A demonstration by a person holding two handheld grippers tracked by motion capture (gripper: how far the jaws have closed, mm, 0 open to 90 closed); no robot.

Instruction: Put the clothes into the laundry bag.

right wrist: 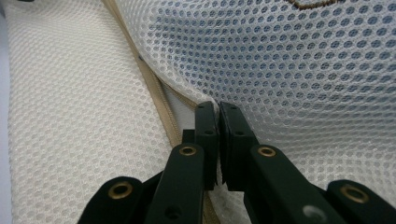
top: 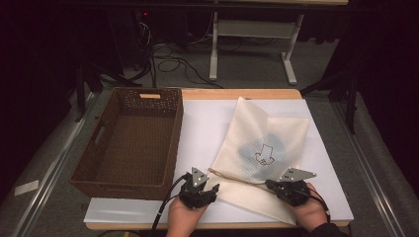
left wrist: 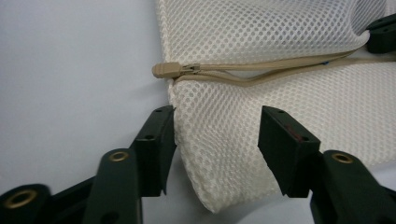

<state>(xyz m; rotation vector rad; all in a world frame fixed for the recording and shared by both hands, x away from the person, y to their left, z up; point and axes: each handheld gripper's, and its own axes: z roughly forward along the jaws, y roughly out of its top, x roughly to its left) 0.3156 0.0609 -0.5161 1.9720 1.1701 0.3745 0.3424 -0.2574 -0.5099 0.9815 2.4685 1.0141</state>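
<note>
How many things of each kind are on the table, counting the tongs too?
Mesh bag: 1
Wicker basket: 1
Tongs: 2, left tongs and right tongs
Total: 4

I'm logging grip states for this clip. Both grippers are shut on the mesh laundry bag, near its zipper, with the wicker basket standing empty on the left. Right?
Not quite: the left gripper is open. In the left gripper view its jaws stand apart on either side of the mesh laundry bag's corner, below the zipper pull. The right gripper is shut on the mesh, and the wicker basket is empty.
</note>
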